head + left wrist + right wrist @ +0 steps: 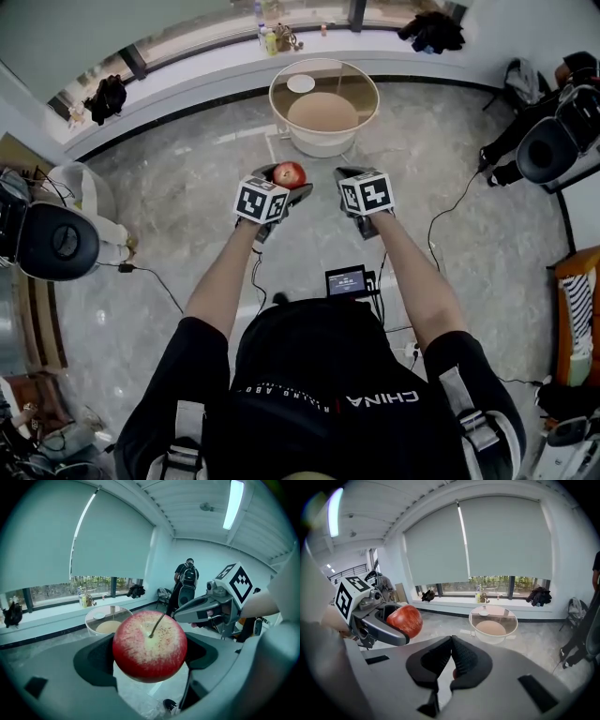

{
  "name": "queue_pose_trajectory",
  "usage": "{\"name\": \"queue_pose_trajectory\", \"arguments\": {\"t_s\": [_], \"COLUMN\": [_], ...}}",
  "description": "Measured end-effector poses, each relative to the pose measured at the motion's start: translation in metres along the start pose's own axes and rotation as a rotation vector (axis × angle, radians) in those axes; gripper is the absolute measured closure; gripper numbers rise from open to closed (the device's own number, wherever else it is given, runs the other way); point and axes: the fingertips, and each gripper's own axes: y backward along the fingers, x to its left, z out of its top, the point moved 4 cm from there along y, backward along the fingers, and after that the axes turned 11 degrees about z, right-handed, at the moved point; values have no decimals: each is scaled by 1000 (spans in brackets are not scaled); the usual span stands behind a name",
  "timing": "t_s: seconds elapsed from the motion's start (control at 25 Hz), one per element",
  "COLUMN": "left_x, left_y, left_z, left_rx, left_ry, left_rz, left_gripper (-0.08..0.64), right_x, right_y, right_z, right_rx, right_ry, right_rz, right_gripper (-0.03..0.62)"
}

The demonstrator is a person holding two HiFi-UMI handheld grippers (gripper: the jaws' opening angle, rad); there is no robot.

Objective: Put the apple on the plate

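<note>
Near the person's chest, left gripper grips apple, pads partly hidden behind it; right gripper jaws closed, empty; far plate tiny, indistinct.

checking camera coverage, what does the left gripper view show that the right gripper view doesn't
Left gripper view only: the apple's stem end, gripped between the left gripper's jaws; the right gripper's marker cube. Right gripper view only: the right gripper's jaws shut together. Both: apple, round table, small plate.

apple in left gripper | plate on table ahead
</note>
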Motion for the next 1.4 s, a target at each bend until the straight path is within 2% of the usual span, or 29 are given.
{"name": "queue_pose_trajectory", "arguments": {"t_s": [0.36,0.64,0.8,1.0,1.12,1.24,1.4], "left_x": [-19,-36,-31,-1,22,65,131], "left_y": [-22,-48,-59,-98,-124,-149,-176], "left_z": [3,21,14,9,16,22,46], "left_rx": [18,39,48,67,29,19,29], "left_ry": [8,13,28,58,83,89,95], "left_rz": [-11,48,59,65,12,-20,-52], "left_gripper": [148,148,149,148,149,147,148], "right_x": [-29,-74,-87,-106,-126,-140,-158], "right_y": [14,34,18,-17,-48,-84,-125], "right_z": [-10,-19,-25,-22,-10,14,67], "right_rx": [-1,22,39,68,79,89,105], "right_ry": [-23,-41,-57,-36,-31,-41,-45], "right_rz": [-7,20,35,67,58,27,-23], "right_gripper": [565,565,563,563,563,564,563]}}
